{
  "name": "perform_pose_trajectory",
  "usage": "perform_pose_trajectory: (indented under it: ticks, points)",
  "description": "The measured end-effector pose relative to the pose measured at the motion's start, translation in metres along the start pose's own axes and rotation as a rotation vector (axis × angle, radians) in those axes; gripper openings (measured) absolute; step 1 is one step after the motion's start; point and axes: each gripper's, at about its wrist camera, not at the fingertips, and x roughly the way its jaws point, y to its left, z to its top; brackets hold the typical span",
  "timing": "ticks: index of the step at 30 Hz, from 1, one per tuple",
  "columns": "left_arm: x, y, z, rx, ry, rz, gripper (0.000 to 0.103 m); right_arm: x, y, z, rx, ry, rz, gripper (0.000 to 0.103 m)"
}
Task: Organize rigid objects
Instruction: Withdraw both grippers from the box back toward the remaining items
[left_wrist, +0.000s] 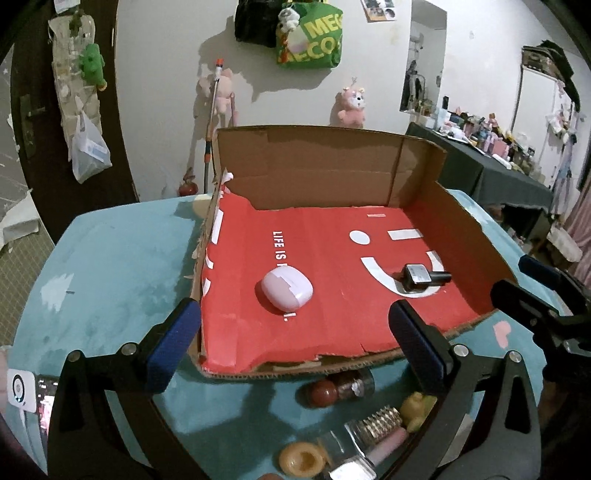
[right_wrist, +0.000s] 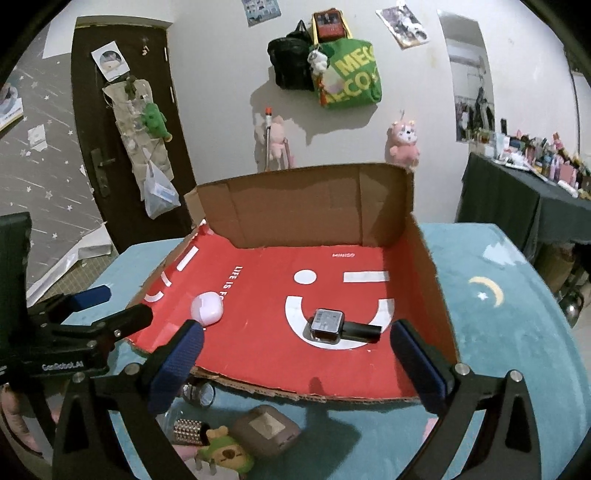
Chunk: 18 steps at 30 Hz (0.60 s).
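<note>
The blue blanket (left_wrist: 110, 266) covers the whole table in front of me, and most of it is taken up by the cardboard box (left_wrist: 325, 170), its red floor facing up and its near side cut low. That box is where I take the sorting to be headed.

Two things already lie on the red floor, well apart from each other: the pale pink case (left_wrist: 287, 290) toward the left, and the dark nail polish bottle (left_wrist: 421, 277) on its side over the white smile mark toward the right. I judge those two as done.

My left gripper (left_wrist: 295, 350) hangs over the near edge of the box with its jaws spread wide and nothing between them. My right gripper (right_wrist: 299, 365) is the same, wide apart and empty, with the nail polish bottle lying beyond it.

What is left sits on the blanket outside the box, just in front of its near edge: a brown jar (left_wrist: 340, 387) on its side, a studded bottle (left_wrist: 376, 424), a small yellow-green toy (right_wrist: 225, 454), a brown square case (right_wrist: 266, 430) and an amber ring-shaped piece (left_wrist: 301, 458). None of these is in the box, so I reckon the job is under half done, with each still to be picked up and carried over.
</note>
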Motion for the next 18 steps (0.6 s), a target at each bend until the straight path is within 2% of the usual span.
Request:
perform_pose_trajectory:
  ticks: [8, 18]
  points:
    - [-0.024, -0.012, -0.014, 0.033, -0.039, 0.01, 0.103, -0.018, -0.004, -0.009, 0.015, -0.027, -0.006, 0.103]
    - [-0.038, -0.015, -0.03, 0.018, -0.028, -0.029, 0.103, -0.029, 0.001, -0.026, 0.017, -0.023, 0.002, 0.103]
